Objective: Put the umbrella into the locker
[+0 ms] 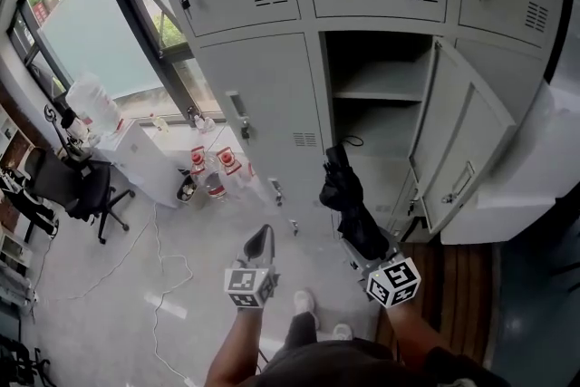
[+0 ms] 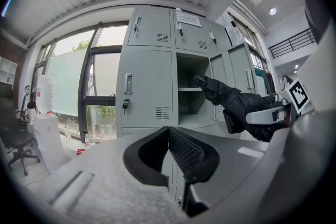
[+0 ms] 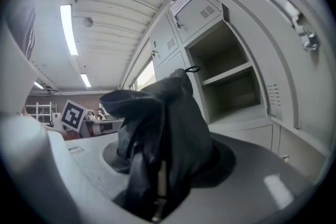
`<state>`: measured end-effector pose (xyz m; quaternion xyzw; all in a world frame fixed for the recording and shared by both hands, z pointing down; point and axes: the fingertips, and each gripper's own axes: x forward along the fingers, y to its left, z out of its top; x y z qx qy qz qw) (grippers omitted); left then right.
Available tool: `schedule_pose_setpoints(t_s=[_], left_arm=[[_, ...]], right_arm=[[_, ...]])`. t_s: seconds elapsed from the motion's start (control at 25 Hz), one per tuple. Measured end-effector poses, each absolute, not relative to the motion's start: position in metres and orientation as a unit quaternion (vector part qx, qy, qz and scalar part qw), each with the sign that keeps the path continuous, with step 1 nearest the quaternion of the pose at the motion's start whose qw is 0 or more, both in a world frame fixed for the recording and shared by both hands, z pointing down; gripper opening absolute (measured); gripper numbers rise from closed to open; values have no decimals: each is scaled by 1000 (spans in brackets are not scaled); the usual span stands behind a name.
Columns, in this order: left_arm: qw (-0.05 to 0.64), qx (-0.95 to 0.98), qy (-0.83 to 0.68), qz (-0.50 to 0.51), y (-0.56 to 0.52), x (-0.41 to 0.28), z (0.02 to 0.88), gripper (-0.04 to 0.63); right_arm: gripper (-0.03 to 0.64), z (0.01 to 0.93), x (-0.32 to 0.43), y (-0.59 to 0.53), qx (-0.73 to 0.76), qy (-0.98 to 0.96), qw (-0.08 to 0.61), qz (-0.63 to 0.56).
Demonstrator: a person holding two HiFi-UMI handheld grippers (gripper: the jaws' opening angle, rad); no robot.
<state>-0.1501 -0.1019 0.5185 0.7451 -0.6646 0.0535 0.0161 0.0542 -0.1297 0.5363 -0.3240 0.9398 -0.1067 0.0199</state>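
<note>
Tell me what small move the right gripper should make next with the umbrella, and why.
Probably ease the umbrella forward into the open locker, under the shelf. The right gripper is clamped on its near end, its tip points at the opening, and the door stands swung aside, so the way looks clear.

Left gripper (image 1: 261, 238) closed, empty; right gripper (image 1: 370, 256) clamped.

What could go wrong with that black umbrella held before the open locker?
Loose folds of the umbrella bulge around the right gripper and might snag on the shelf edge. The open door stands close on the right, so the umbrella could knock it. Held by one end only, it might sag or slip.
</note>
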Motion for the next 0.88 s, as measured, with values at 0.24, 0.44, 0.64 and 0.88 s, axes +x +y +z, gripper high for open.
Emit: schedule_pose_setpoints(t_s=[0.24,0.44,0.64,0.88], left_arm=[[20,770,-636,49,-140,-143,526,6],[21,788,-613,46,-180,-137,526,6],[17,815,-578,48,-220,-124,524,6],[10,838,-545,40,-257,-120,515,6]], right_arm=[[242,541,55,-156,-354,930,13,-98],[244,540,57,-182,-385,918,10,-98],[244,545,61,-207,-415,904,0,-103],[244,548,59,-225,-459,882,-22,-104]])
